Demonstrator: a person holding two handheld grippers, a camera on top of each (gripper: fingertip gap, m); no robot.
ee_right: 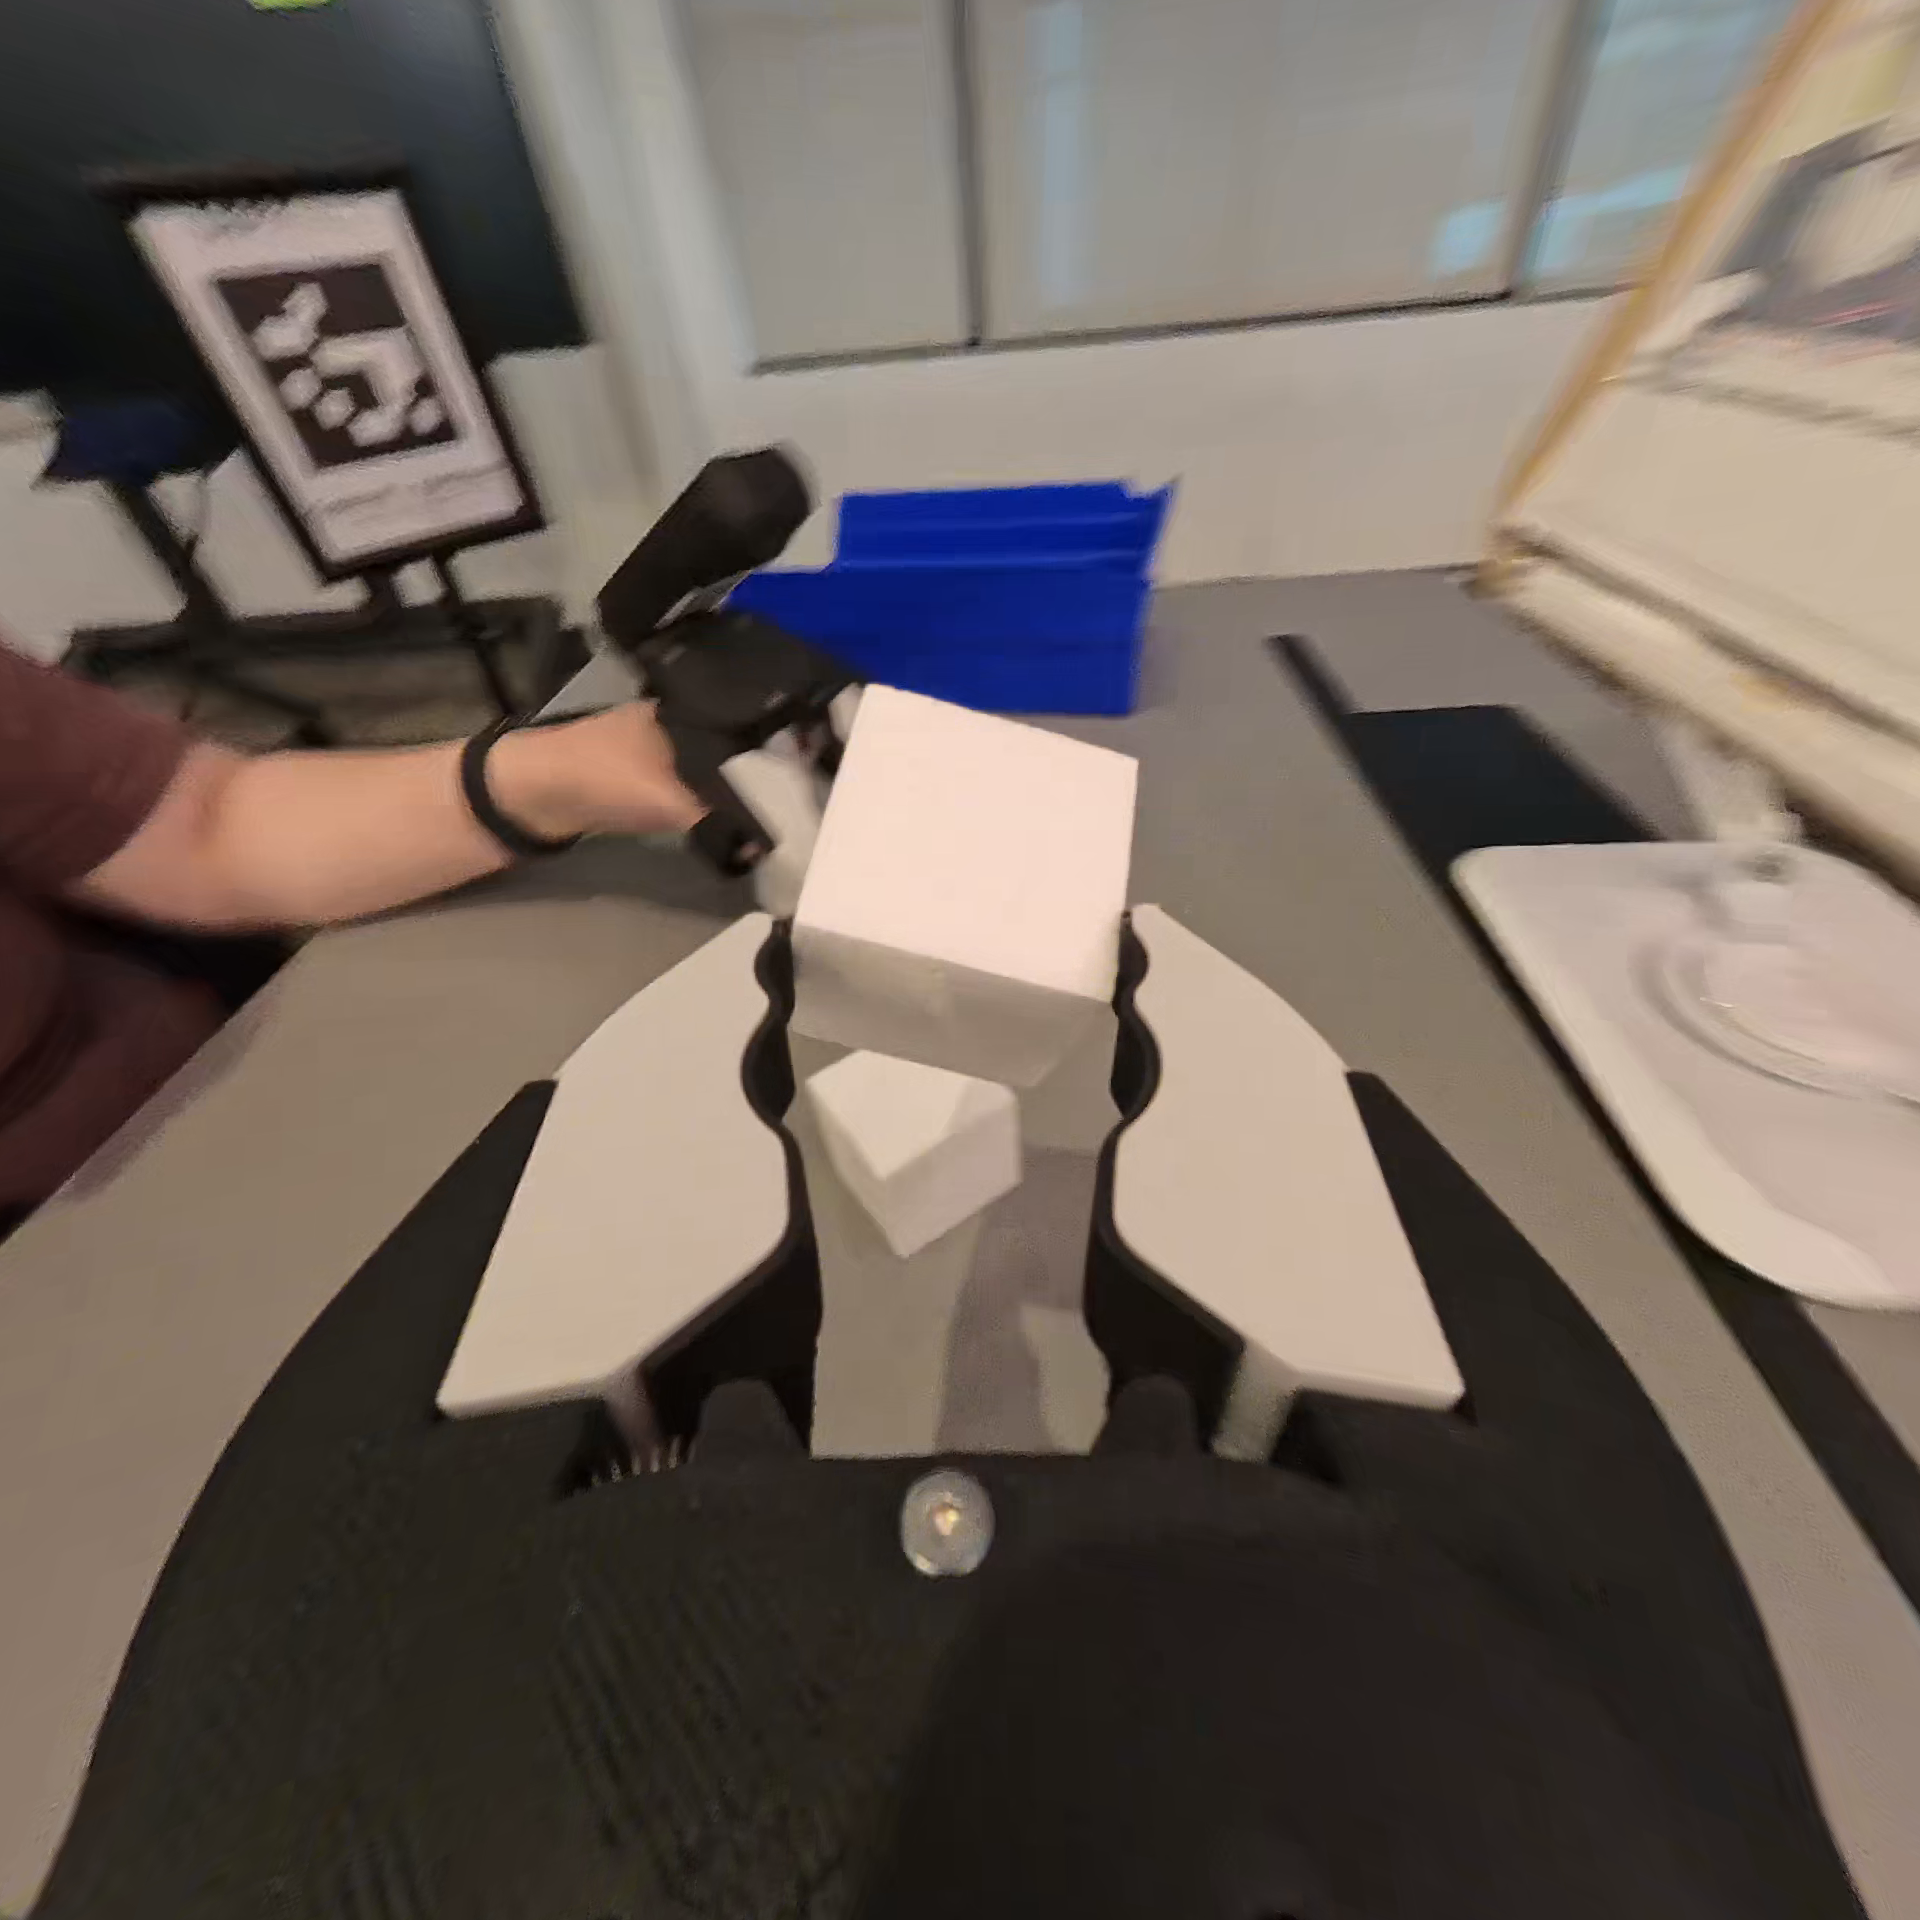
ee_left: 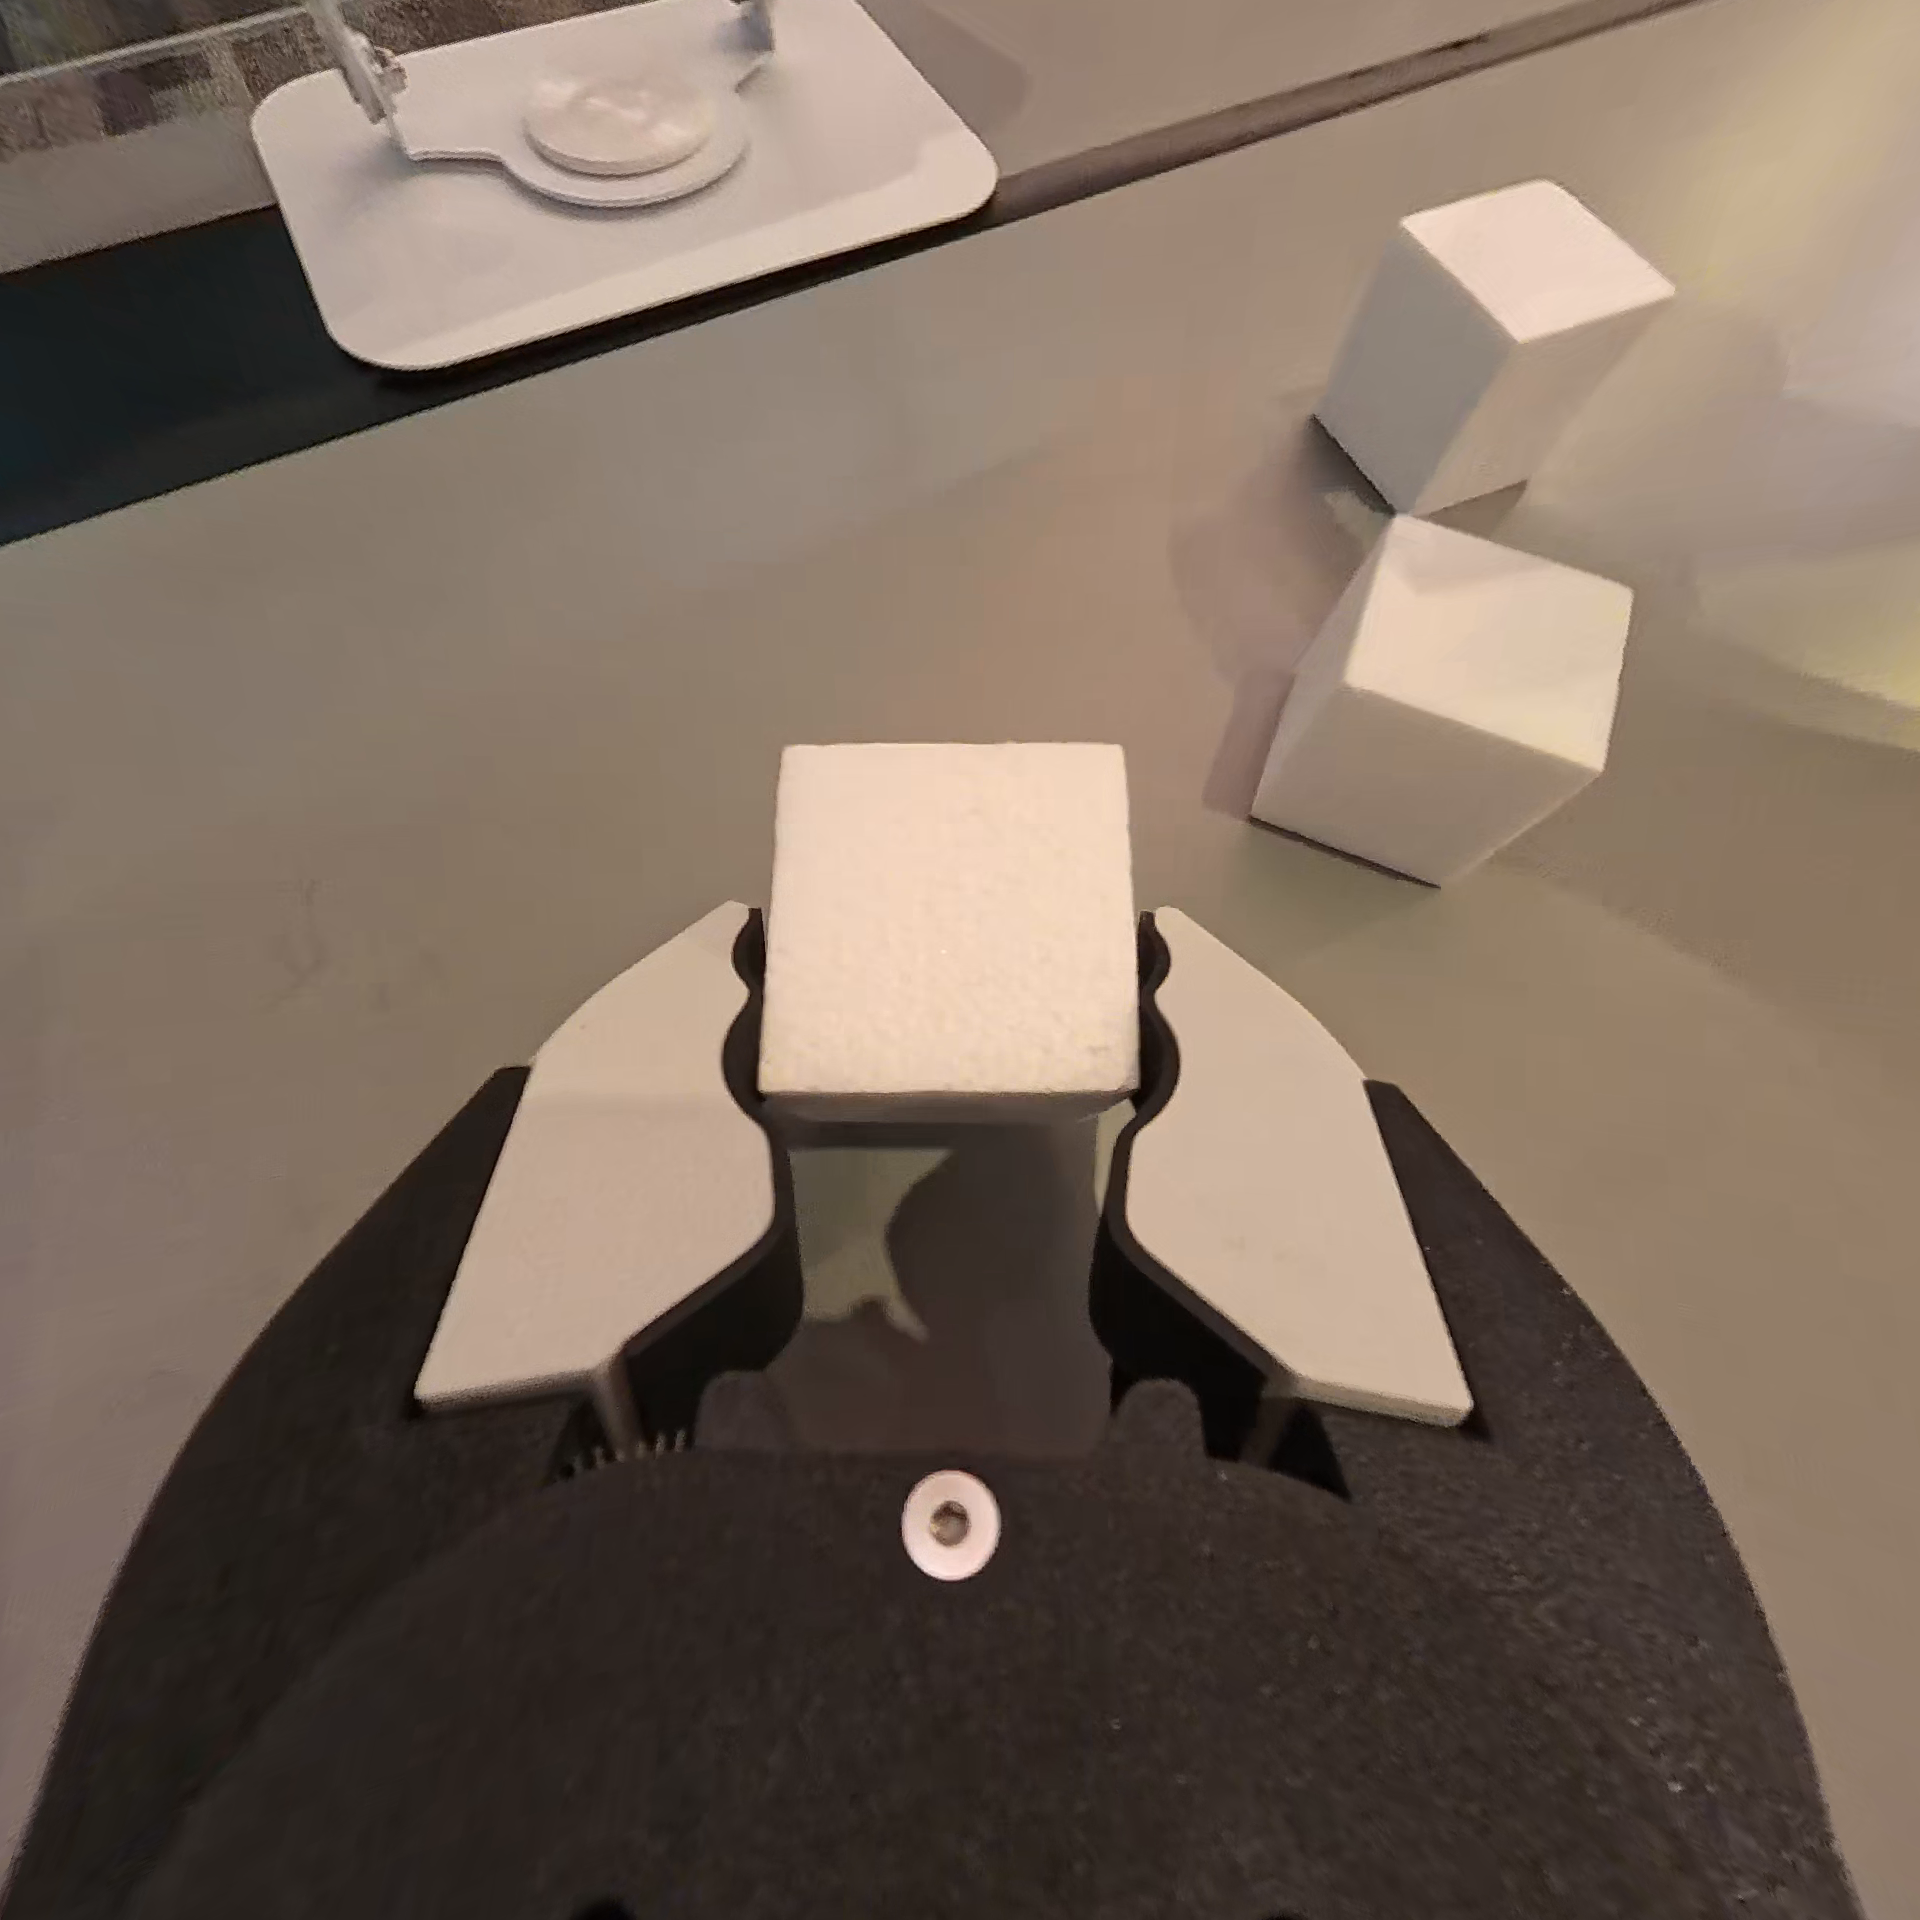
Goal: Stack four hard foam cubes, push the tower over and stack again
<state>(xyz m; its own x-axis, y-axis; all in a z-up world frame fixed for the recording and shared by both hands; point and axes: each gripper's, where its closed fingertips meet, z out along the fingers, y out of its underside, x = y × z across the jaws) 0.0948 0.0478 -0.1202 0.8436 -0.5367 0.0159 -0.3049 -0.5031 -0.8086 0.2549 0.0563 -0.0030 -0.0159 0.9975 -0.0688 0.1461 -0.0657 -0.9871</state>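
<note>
- Grey table point(ee_left: 520, 727) carries two white foam cubes, the far cube point(ee_left: 1496, 343) and the near cube point(ee_left: 1455, 707), almost touching at a corner, nothing stacked yet.
- Both my grippers are clamped on cubes: the left gripper point(ee_left: 948, 966) pinches a level cube point(ee_left: 940, 925); the right gripper point(ee_right: 951, 977) holds a tilted cube point(ee_right: 961, 883) above a table cube point(ee_right: 914, 1153).
- I'd square the tilted one before lowering it, I judge.

Grey table point(ee_right: 1226, 727), frosted windows point(ee_right: 1236, 166) behind, dark wall point(ee_right: 260, 94) left
</note>
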